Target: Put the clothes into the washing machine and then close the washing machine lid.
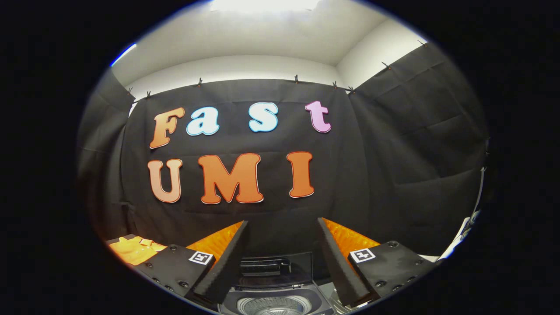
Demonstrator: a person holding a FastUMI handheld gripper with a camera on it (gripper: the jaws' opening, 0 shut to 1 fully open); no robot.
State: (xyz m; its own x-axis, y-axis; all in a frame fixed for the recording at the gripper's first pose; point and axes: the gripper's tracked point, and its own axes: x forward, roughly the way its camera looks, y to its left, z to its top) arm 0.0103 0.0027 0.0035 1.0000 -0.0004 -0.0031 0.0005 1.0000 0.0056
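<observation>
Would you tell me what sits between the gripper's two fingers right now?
In the gripper view, the open gripper frames the washing machine: its raised lid and drum opening lie between the fingers, untouched.

Tongs [282,245] wide apart above the open washing machine [274,302] (yellow clothes [133,249] off left, untouched)

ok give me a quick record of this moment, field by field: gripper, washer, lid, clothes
gripper: jaws wide apart, holding nothing, hovering above the washer
washing machine: below and between the jaws, drum visible
lid: raised, standing upright behind the drum
clothes: yellow garment lying off to the left of the jaws, outside the washer
task stage: nothing loaded that can be seen
</observation>
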